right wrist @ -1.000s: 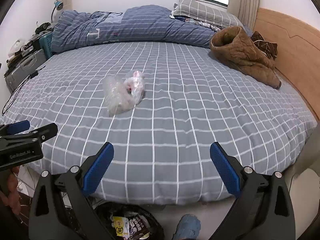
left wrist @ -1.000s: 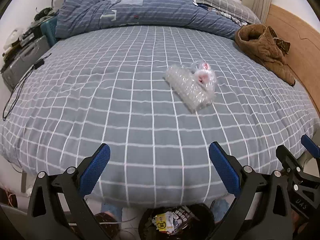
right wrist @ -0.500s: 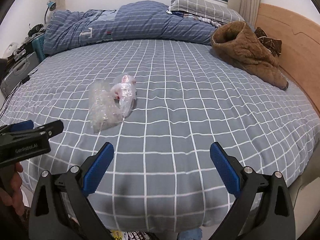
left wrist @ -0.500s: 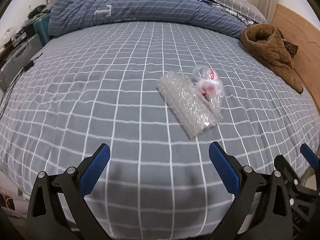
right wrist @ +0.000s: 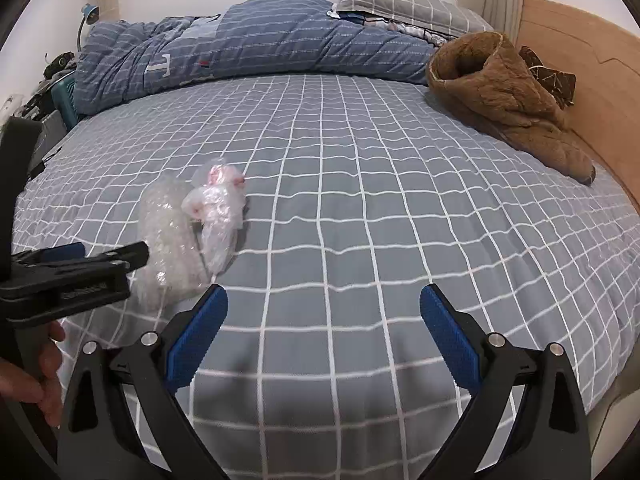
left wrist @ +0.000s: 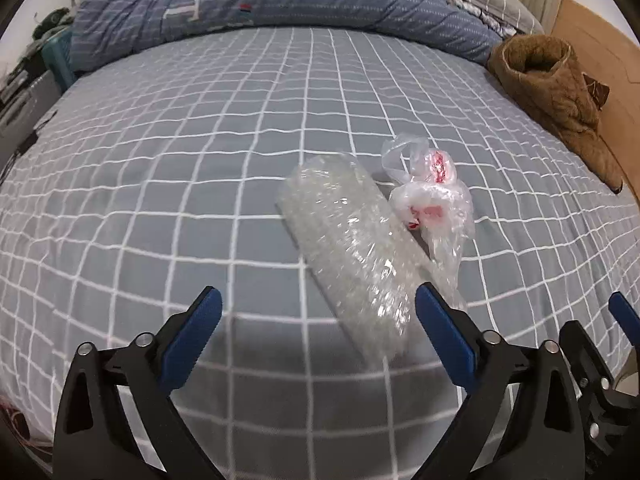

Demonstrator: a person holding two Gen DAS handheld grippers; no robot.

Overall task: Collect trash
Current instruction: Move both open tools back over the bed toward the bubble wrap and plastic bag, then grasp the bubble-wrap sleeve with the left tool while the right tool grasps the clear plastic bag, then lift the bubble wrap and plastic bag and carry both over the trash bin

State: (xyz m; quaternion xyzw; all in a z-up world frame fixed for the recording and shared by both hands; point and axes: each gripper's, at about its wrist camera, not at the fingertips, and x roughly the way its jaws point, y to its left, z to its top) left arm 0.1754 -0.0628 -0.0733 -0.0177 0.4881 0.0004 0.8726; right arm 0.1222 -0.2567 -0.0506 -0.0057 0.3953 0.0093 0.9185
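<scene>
On the grey checked bed (left wrist: 160, 184) lie a clear bubble-wrap roll (left wrist: 348, 248) and crumpled plastic bag (left wrist: 430, 204), touching. My left claw (left wrist: 316, 316), jaws wide but just narrowing, hovers empty over the roll; right claw (right wrist: 324, 320) wide, empty.

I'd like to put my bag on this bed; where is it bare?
Bare grid sheet lies between the plastic trash and the brown coat, and left of the bubble wrap toward the bed's edge. It is crowded along the quilt and around the crumpled bag.

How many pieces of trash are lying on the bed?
2: a bubble wrap roll mid-bed, and a crumpled clear bag touching its right side. More may lie hidden beyond the blanket.
</scene>
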